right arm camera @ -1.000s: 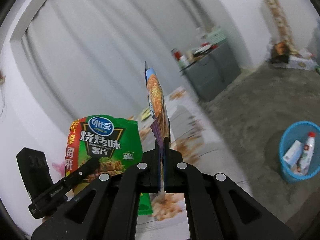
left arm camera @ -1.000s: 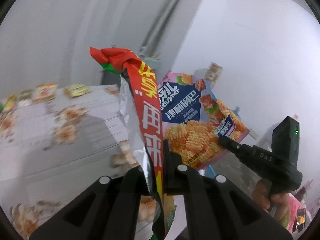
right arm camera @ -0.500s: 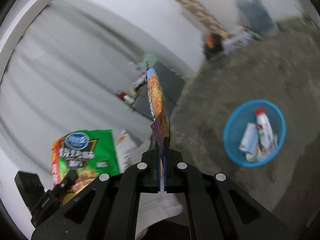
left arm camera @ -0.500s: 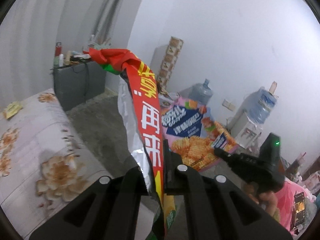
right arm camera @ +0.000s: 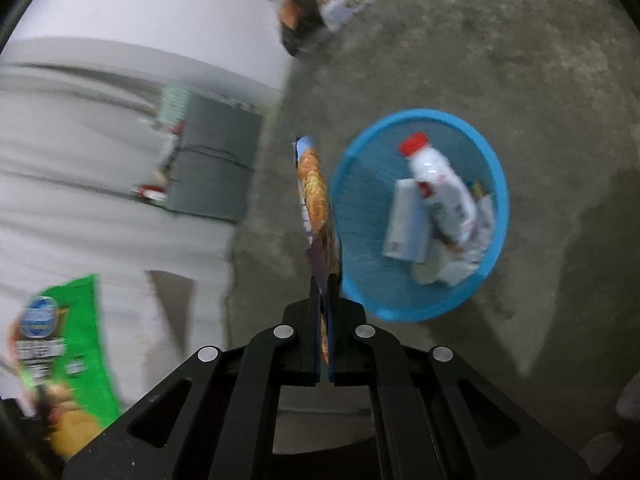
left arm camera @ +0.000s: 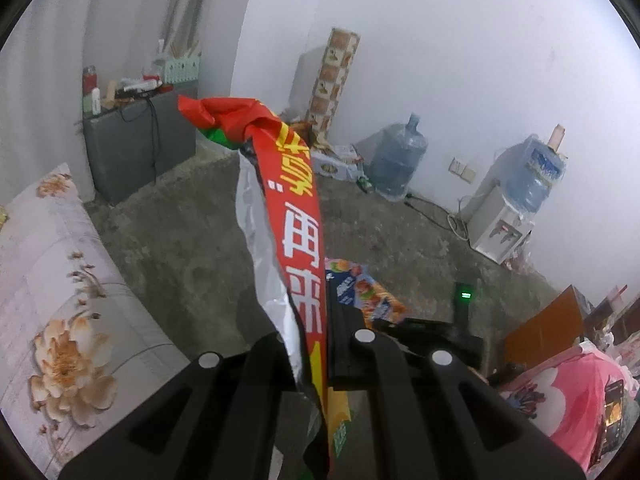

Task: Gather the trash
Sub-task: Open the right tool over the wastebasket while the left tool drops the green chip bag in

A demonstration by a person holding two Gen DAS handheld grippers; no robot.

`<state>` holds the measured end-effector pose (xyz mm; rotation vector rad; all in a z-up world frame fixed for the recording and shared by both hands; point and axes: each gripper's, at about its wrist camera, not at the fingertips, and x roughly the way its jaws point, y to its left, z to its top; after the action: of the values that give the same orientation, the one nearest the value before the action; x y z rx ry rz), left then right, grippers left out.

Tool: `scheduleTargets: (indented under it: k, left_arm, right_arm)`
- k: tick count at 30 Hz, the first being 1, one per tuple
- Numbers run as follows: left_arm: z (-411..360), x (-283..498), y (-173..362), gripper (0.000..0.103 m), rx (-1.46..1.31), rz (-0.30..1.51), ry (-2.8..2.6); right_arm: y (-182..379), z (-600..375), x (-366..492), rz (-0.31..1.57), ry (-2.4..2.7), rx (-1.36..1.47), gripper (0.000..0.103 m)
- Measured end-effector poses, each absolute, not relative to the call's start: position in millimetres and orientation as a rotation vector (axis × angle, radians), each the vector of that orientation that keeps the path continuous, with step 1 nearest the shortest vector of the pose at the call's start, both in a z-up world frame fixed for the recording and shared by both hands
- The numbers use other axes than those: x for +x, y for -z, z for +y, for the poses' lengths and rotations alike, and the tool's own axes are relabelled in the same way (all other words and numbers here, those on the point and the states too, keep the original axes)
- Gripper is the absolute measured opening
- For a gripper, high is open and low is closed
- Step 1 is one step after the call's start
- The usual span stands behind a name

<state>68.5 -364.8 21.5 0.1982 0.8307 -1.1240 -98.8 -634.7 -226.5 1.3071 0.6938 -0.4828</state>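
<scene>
Two snack bags are up off the floor, one in each gripper; the left gripper (left arm camera: 316, 344) has its jaws clenched tight on a red and green chip bag (left arm camera: 294, 216), which stands up crumpled between the fingers with its silver lining showing on one side and white and yellow lettering down the red edge. The right gripper (right arm camera: 325, 304) has the edge of a flat snack packet (right arm camera: 316, 204) between its fingers, seen edge-on with orange crisps printed on it; its jaws are just starting to part, the packet not yet dropped, though I cannot tell whether the pads have left it. Just beyond that packet, down on the grey concrete floor (right arm camera: 540, 60), sits a blue basket (right arm camera: 496, 184); inside lie a white bottle with a red cap (right arm camera: 436, 192) and some pale cartons. From the left gripper's side the packet shows low beside the chip bag; past it a grey cabinet (left arm camera: 132, 144) stands against the wall, with two big water jugs, one on the floor (left arm camera: 396, 164) and one on a dispenser (left arm camera: 536, 172). A floral-print covering (left arm camera: 52, 280) lies at the left.
</scene>
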Motion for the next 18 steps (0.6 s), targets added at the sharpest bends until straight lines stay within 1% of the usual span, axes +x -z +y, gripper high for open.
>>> scheduleTargets:
  k: [2,4,5,6,8,9,10,13,18]
  left_arm:
    - [-375.9,71.5,-13.3,0.0,0.198,0.877,1.133]
    - [-388.3,72.7,-5.9,0.0,0.194,0.92,1.144]
    - [-395.1,72.8,-2.0,0.0,0.199,0.933,1.148]
    - [-400.2,72.4,0.7,0.0,0.205,0.942,1.151]
    - [-415.3,70.6,8.7,0.0,0.22,0.967,1.155]
    - [-421.8,69.2,12.0,0.0,0.228,0.974,1.158]
    - [-430.4,67.4,16.0,0.0,0.241,0.978,1.158]
    - [-455.3,62.0,29.0,0.001,0.287,0.984,1.156]
    - [-510.0,47.4,60.2,0.001,0.464,0.974,1.101]
  right_arm:
    - [244.9,-640.5,-95.9,0.758,0.532,1.306,0.007]
    - [260.6,-646.8,-96.2,0.827,0.571,1.316,0.023]
    - [263.7,-648.8,-99.3,0.848,0.596,1.317,0.042]
    - [263.8,-650.1,-103.8,0.847,0.62,1.314,0.056]
    - [257.1,-650.2,-113.1,0.807,0.641,1.29,0.062]
    - [252.2,-650.3,-119.2,0.784,0.65,1.275,0.068]
    - [248.0,-650.1,-124.5,0.769,0.66,1.268,0.07]
    - [241.5,-651.5,-143.3,0.73,0.699,1.279,0.07]
    - [237.5,-651.6,-164.1,0.681,0.737,1.315,0.07]
